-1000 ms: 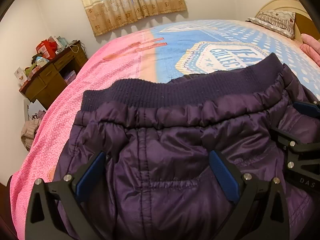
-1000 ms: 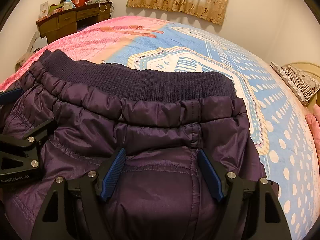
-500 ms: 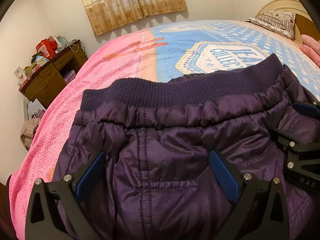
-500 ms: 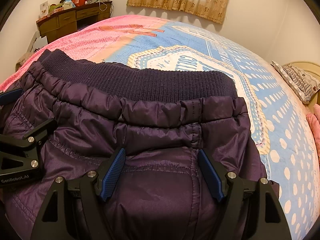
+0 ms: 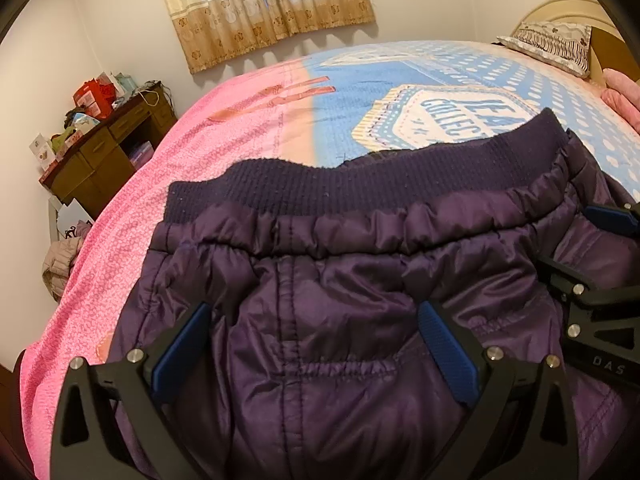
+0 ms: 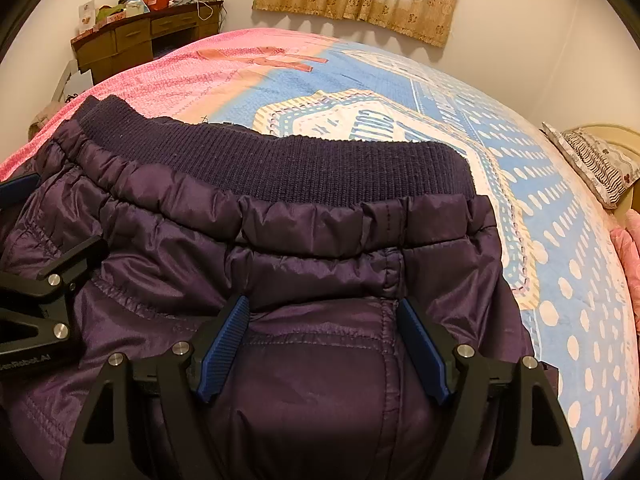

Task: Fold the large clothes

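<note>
Nothing has moved since a second ago: both my claws sit where they were, spread wide over the trousers. My left claw point(image 5: 312, 344) has its blue pads point(image 5: 180, 350) apart with purple fabric bulging between them, nothing pinched. My right claw point(image 6: 320, 338) is the same, pads either side of a seam. The trousers point(image 6: 304, 248) lie on the bed point(image 5: 248, 128), knit waistband point(image 6: 280, 160) at the far edge, gathered elastic just below it. Each claw shows at the edge of the other's view, side by side. Farther off are a pillow point(image 6: 596, 156), a cluttered desk point(image 5: 104, 148) and curtains point(image 5: 264, 4).
</note>
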`<state>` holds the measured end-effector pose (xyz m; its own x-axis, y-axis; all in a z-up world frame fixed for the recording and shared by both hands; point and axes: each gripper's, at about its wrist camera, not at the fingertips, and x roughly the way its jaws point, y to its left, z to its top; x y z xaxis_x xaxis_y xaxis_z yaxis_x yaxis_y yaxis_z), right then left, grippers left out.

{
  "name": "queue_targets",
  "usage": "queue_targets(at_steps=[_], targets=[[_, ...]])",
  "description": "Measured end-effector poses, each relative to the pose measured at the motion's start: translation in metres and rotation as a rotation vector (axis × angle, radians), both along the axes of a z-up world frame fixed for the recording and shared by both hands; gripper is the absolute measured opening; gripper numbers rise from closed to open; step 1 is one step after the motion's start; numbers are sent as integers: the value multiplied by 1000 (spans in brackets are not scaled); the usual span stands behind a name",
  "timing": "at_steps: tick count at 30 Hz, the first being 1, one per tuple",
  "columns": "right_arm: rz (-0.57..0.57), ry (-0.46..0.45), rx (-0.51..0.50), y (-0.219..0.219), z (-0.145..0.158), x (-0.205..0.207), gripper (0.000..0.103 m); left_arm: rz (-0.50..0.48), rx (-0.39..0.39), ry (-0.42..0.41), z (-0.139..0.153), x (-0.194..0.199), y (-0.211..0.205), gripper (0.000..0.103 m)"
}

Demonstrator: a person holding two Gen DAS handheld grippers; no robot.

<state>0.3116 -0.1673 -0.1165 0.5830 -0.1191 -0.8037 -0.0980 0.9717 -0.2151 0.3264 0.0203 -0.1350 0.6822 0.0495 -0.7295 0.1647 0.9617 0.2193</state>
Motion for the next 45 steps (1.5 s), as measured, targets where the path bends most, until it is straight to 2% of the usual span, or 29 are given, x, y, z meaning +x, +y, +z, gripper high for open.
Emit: queue_targets(at_steps=[3, 5, 7, 8, 10, 12, 15, 18, 21, 24, 27, 31, 33, 35, 36, 37, 38, 40, 42, 43, 45], targets=[[4, 3, 12, -2, 6, -1, 77, -19, -21, 16, 14, -8, 8, 103], [12, 14, 35, -7, 16, -7, 77, -20, -54, 14, 32, -23, 20, 98], [-13, -33, 72, -11, 38, -25, 77, -16, -147, -55, 61, -53, 45, 102], [3, -95, 116, -10, 56, -42, 78, -11, -162, -97, 72, -68, 58, 103], [38, -151, 137, -1, 73, -65, 83, -2, -180, -124, 81, -88, 80, 103], [89, -190, 147, 14, 80, -88, 86, 35, -213, -99, 74, -105, 112, 103], [145, -178, 171, 33, 72, -102, 86, 115, -267, -41, 45, -115, 149, 103], [154, -166, 173, 42, 53, -103, 86, 171, -421, 20, 12, -122, 177, 103], [139, -134, 182, 41, 37, -96, 88, 142, -622, 46, -4, -124, 186, 103], [137, -100, 165, 42, 25, -90, 90, 84, -726, 63, -12, -115, 182, 103], [143, -118, 145, 44, 20, -93, 91, 98, -823, 99, -27, -96, 183, 103], [143, -142, 155, 41, 15, -97, 91, 78, -968, 68, -32, -82, 188, 103], [141, -147, 150, 43, 12, -97, 91, 67, -965, 87, -34, -76, 187, 103], [135, -159, 144, 44, 11, -97, 91, 36, -911, 78, -34, -72, 178, 103], [132, -171, 145, 45, 10, -99, 91, 15, -890, 67, -32, -73, 174, 97], [131, -183, 149, 45, 10, -100, 91, -13, -907, 57, -31, -75, 175, 80], [130, -194, 155, 45, 10, -102, 91, -45, -968, 65, -32, -75, 176, 73], [129, -201, 158, 45, 10, -102, 91, -45, -1054, 64, -35, -75, 183, 55], [129, -201, 156, 44, 8, -103, 91, -7, -1074, 83, -39, -70, 186, 56], [130, -202, 159, 43, 8, -104, 91, 19, -1076, 86, -41, -70, 186, 62], [130, -202, 160, 45, 9, -103, 91, 36, -1061, 83, -40, -70, 184, 67]])
